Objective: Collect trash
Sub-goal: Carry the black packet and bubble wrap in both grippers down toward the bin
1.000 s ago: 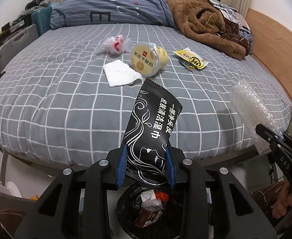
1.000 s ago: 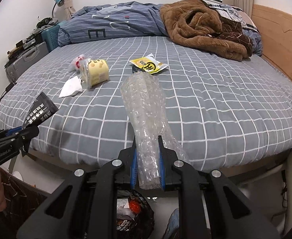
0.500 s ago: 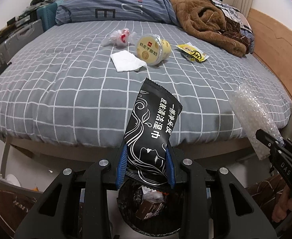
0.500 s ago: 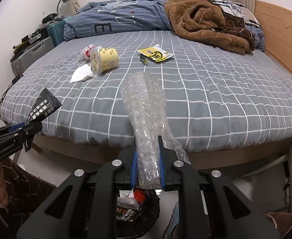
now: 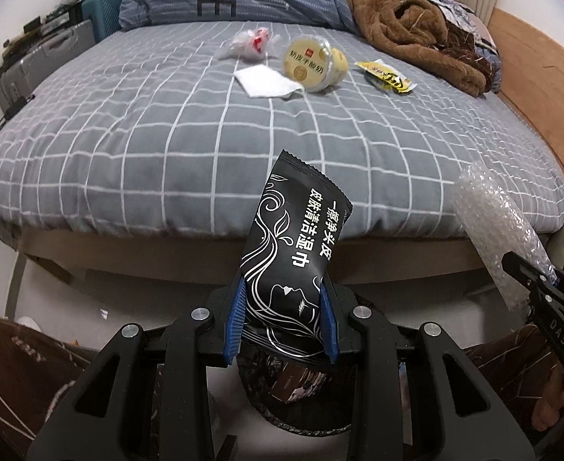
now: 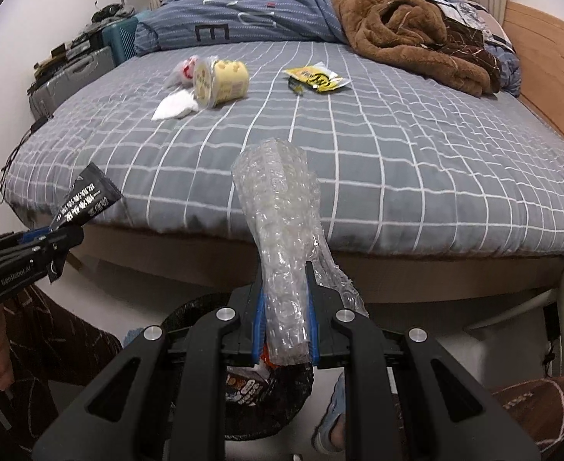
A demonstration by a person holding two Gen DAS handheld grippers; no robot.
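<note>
Left claw (image 5: 282, 319) clamped the black wipes packet (image 5: 295, 246) and right claw (image 6: 285, 319) clamped bubble wrap (image 6: 282, 230), both above the trash bin (image 5: 301, 407) at 6 o'clock.

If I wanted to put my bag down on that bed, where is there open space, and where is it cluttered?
The near half of the grey checked bedspread is bare, from the front edge up to the litter. The right side below the brown blanket is open too. The clutter sits far left of centre: white tissue, yellow cup, clear wrapper and yellow packet.
</note>
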